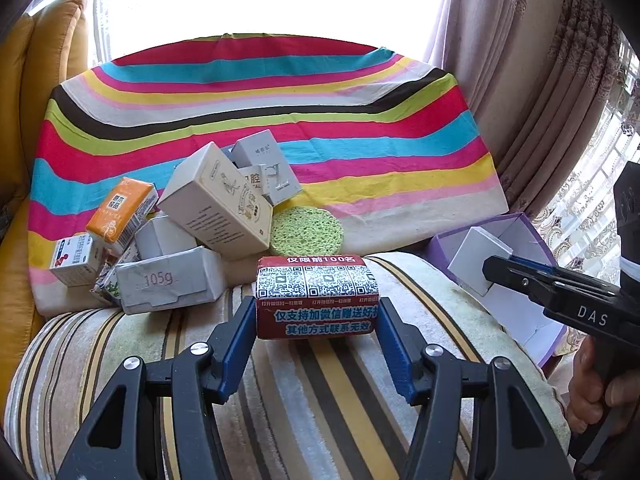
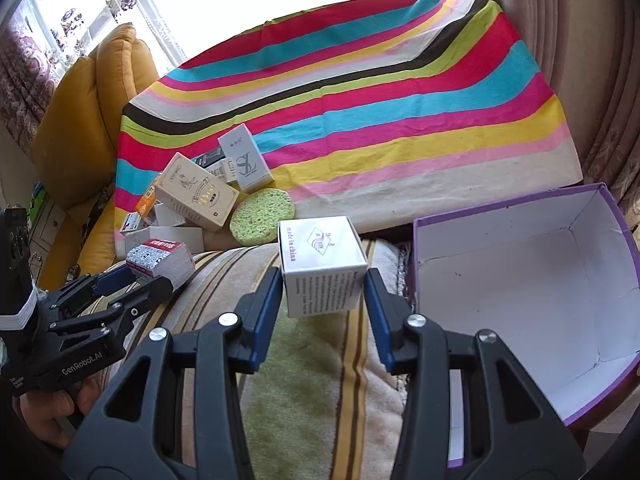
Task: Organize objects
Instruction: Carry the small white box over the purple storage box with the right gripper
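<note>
My left gripper (image 1: 317, 308) is shut on a red pack printed with QR codes (image 1: 317, 296), held above the striped cushion (image 1: 280, 380); the same pack (image 2: 160, 258) shows at the left of the right wrist view. My right gripper (image 2: 323, 280) is shut on a white cube box (image 2: 322, 264) marked "made in china", just left of the open purple box (image 2: 520, 288). From the left wrist view that white box (image 1: 478, 260) hangs in front of the purple box (image 1: 516, 236).
A heap of small boxes (image 1: 180, 224) and a round green sponge (image 1: 306, 230) lie on the striped cloth (image 1: 280, 112). A yellow cushion (image 1: 40, 80) stands at the left, curtains (image 1: 540, 80) at the right. A hand (image 1: 596, 392) grips the right tool.
</note>
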A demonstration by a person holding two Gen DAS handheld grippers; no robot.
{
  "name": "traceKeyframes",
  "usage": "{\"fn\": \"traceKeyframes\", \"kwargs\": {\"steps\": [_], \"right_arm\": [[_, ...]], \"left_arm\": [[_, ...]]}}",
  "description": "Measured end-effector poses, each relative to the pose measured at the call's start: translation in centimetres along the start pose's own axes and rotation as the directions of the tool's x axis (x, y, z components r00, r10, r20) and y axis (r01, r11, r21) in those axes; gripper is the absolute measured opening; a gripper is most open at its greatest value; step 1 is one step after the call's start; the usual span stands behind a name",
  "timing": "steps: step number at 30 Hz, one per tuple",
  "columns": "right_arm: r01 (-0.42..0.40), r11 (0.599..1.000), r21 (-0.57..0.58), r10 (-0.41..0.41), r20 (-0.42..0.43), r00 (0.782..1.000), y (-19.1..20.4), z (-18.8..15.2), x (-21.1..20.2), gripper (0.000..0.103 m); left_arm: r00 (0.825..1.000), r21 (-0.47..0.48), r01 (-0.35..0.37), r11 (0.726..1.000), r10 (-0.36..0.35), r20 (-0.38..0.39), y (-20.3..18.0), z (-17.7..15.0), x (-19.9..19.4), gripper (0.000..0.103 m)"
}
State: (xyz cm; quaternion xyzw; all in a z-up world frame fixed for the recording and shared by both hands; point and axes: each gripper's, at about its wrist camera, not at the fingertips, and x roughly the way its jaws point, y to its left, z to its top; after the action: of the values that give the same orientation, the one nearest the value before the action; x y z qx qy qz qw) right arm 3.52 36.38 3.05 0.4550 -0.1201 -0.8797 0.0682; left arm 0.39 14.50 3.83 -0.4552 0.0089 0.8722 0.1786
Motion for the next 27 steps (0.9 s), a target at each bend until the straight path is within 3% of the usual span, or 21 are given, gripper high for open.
{"fn": "traceKeyframes", "kwargs": {"steps": [12, 27], "right_arm": [[0.071, 0.989, 0.131, -0.075, 0.025, 0.997, -7.1, -1.0, -1.7, 0.046], [0.198, 0.944, 0.264, -0.213, 0.031, 0.977, -14.3, -2.3, -3.0, 0.046]], "left_arm": [[0.997, 0.137, 0.074, 0.988, -0.072, -0.019, -7.0, 1.4, 1.7, 0.059], [0.981, 0.286, 0.191, 0.939, -0.170, -0.098, -15.1, 2.2, 4.4, 0.059]]}}
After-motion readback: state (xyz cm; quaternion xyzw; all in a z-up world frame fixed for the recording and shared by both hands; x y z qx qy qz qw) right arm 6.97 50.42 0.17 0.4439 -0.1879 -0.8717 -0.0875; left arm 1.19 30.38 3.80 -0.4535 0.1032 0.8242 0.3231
